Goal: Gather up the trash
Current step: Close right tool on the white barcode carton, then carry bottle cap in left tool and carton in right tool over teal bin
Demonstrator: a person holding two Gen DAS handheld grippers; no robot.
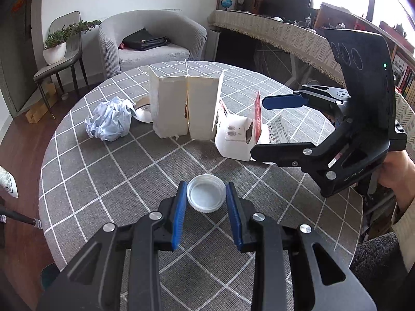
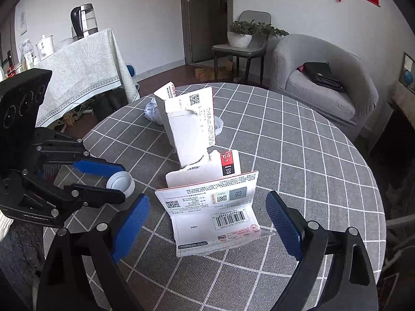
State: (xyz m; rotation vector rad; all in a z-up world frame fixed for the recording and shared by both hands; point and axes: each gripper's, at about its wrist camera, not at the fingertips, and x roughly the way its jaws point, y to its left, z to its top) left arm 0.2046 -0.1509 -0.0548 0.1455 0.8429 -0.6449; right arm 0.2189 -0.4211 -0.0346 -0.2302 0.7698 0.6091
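Observation:
A white plastic lid (image 1: 206, 193) lies on the round checked table (image 1: 116, 171). My left gripper (image 1: 206, 198) straddles it, pads close to both sides; whether they touch is unclear. The lid also shows in the right wrist view (image 2: 120, 182) between the left gripper's fingers (image 2: 98, 167). My right gripper (image 2: 207, 220) is open wide around a torn red-and-white card packet (image 2: 215, 207); it appears in the left wrist view (image 1: 267, 127) beside a small white box (image 1: 234, 140). A torn white carton (image 1: 184, 106) stands behind, with a crumpled blue paper ball (image 1: 110, 121) to its left.
A white bowl-like piece (image 1: 142, 110) lies behind the carton. A grey armchair (image 1: 153, 39) with a black bag, a chair with a potted plant (image 1: 55, 45), and a cloth-covered desk (image 1: 272, 31) stand beyond the table. A second covered table with a kettle (image 2: 84, 22) stands at the left.

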